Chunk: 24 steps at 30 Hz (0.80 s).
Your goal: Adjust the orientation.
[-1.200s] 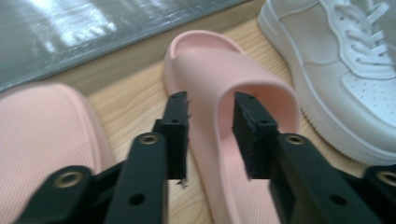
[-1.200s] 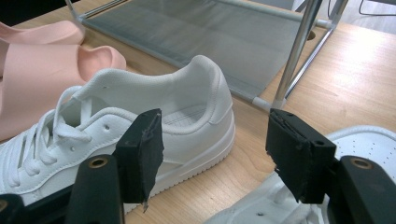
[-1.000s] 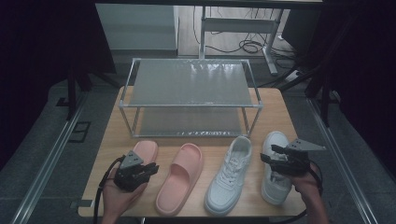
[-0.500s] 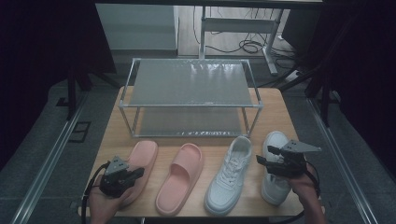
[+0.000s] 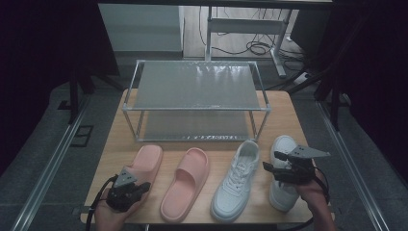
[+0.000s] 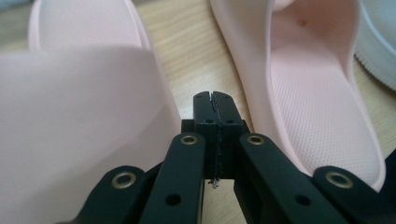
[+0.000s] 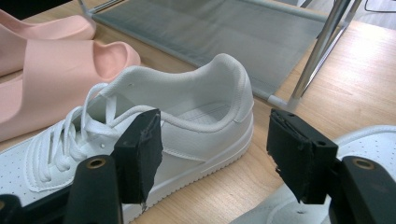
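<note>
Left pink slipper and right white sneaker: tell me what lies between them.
In the high view, the other pink slipper and the other white sneaker lie side by side between the left pink slipper and the right white sneaker.

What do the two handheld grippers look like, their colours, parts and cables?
Both are black. The left gripper carries a grey three-cornered plate on top and trails a dark cable; its linkage arms show brass-coloured rivets. The right gripper has a similar grey plate and a cable, and its jaws end in thick, rough black pads.

left slipper [image 6: 84, 154] strap blurred, cut by frame edge; left gripper [image 5: 126, 192] hides its near end. right sneaker [image 7: 373, 140] cropped.
</note>
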Motion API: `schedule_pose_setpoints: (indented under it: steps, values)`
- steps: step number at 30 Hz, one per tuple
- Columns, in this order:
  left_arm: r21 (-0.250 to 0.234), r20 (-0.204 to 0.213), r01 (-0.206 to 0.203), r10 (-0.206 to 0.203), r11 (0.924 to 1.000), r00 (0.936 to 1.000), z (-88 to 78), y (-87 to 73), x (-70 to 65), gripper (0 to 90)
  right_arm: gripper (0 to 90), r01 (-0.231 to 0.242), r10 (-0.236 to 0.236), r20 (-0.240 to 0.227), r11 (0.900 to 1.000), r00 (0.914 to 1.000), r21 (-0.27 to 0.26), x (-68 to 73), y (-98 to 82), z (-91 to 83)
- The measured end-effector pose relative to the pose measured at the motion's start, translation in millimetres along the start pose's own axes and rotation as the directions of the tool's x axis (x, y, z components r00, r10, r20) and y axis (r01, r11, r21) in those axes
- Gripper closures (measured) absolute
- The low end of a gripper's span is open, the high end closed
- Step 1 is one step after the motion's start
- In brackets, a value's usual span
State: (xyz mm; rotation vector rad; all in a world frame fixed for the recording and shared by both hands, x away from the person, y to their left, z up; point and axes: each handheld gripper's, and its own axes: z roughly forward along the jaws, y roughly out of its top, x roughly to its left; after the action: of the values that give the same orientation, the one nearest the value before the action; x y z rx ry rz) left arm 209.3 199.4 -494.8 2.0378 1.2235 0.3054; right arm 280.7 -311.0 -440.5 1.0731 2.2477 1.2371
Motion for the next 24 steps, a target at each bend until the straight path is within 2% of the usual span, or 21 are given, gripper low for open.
schedule_pose_setpoints:
  steps: [4, 9, 18, 24]
  values:
    - [0.009, -0.006, 0.000, 0.000, 1.0000, 1.0000, 4.5, -0.1, 0.2, 90.0, 36.4, -0.003, 0.003, 0.001, 1.000, 1.0000, 0.006, -0.3, -0.6, 1.1]
    - [0.033, -0.036, 0.001, 0.001, 0.9994, 0.9994, 9.2, -1.1, 3.2, 90.0, 36.5, -0.029, 0.029, -0.038, 0.999, 0.9989, -0.012, -0.6, 0.5, 1.1]
    - [0.024, -0.020, 0.024, -0.023, 0.9994, 0.9995, 4.9, -8.0, 8.2, 90.0, 36.5, -0.034, 0.034, -0.027, 0.999, 0.9991, -0.019, -1.8, 0.3, -2.0]
    - [0.022, -0.035, 0.039, -0.038, 0.9990, 0.9987, 0.3, -11.3, 14.7, 90.0, 36.5, -0.040, 0.040, -0.021, 0.999, 0.9990, -0.022, -3.2, -0.1, -3.3]
